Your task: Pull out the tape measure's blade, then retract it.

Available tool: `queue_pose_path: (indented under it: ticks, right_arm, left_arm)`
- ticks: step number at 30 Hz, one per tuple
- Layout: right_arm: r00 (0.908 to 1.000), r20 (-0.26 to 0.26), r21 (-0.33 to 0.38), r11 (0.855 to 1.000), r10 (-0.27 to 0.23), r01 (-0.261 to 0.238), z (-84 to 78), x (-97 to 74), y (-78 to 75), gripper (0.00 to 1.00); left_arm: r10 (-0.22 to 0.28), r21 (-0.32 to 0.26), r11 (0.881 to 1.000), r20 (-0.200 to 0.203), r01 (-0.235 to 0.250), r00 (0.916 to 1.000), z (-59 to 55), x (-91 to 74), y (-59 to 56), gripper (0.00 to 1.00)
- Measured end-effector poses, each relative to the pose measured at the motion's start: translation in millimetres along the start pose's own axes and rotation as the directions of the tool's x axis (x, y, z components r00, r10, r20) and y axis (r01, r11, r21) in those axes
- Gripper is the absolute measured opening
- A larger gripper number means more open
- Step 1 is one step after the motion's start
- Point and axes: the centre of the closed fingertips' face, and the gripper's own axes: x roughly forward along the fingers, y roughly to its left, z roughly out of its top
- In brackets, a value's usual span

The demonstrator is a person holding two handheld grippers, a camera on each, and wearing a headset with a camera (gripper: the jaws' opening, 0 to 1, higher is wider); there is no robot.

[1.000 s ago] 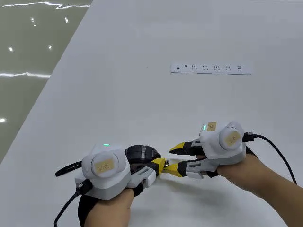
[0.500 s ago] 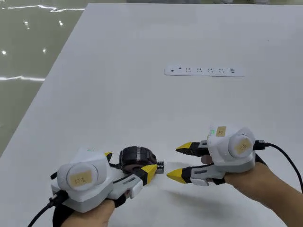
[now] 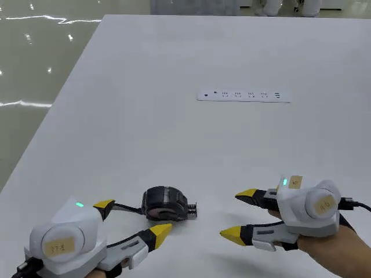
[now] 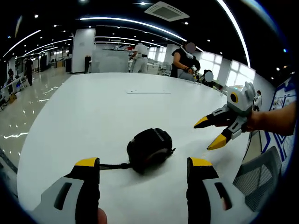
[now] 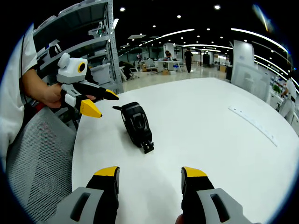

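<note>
1. White tabletop (image 3: 174, 133) in a large lit hall, with glossy floor (image 3: 35, 69) at 9 o'clock. A white power strip (image 3: 243, 95) lies at 12 o'clock, well apart from the work.
2. The tape measure (image 3: 165, 204), a dark round case, rests on the tabletop at 6 o'clock in the head view, between the two claws and nearer the left one.
3. Its long axis runs 9 to 3 o'clock. The hook tab (image 3: 193, 209) sits at the case mouth and points to 3 o'clock, toward the right claw (image 3: 236, 214). A thin black strap (image 3: 127, 208) trails to 9 o'clock, ending near a finger of the left claw (image 3: 133, 217).
4. Left claw: jaws wide, holding nothing, apart from the case.
5. Right claw: jaws wide, holding nothing, near the hook end without touching it.
</note>
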Motion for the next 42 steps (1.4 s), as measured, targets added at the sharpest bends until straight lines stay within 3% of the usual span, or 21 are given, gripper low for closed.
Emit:
queue_pose_path:
  ticks: [8,18,20,24,30,42]
  right_arm:
    - [0.9988,0.001,0.024,0.999,-0.049,0.049,-11.8,-23.6,6.0,0.61]
    - [0.9937,0.031,0.074,0.992,-0.108,0.105,-18.5,-49.5,5.5,0.71]
    - [0.9926,0.018,0.076,0.99,-0.12,0.119,-23.4,-53.3,4.4,0.72]
    - [0.9918,0.017,0.078,0.989,-0.126,0.125,-29.1,-60.0,6.5,0.75]
    - [0.9915,-0.002,0.1,0.986,-0.13,0.13,-41.3,-69.3,12.1,0.74]
    - [0.9868,-0.003,0.149,0.976,-0.162,0.161,-55.9,-93.7,10.4,0.75]
  left_arm:
    - [-0.032,0.044,0.998,-0.027,0.033,0.9991,-11.5,-16.2,3.9,0.75]
    - [-0.105,0.105,0.988,-0.044,0.109,0.9935,-18.7,-29.0,-1.6,0.77]
    - [-0.113,0.118,0.986,-0.049,0.118,0.9924,-19.6,-31.2,-1.7,0.77]
    - [-0.129,0.105,0.985,-0.063,0.135,0.9897,-23.4,-34.1,-1.7,0.79]
    - [-0.132,0.154,0.978,-0.077,0.143,0.9882,-27.7,-41.9,-0.3,0.83]
    - [-0.117,0.184,0.974,-0.092,0.132,0.9889,-34.6,-58.2,12.2,0.88]
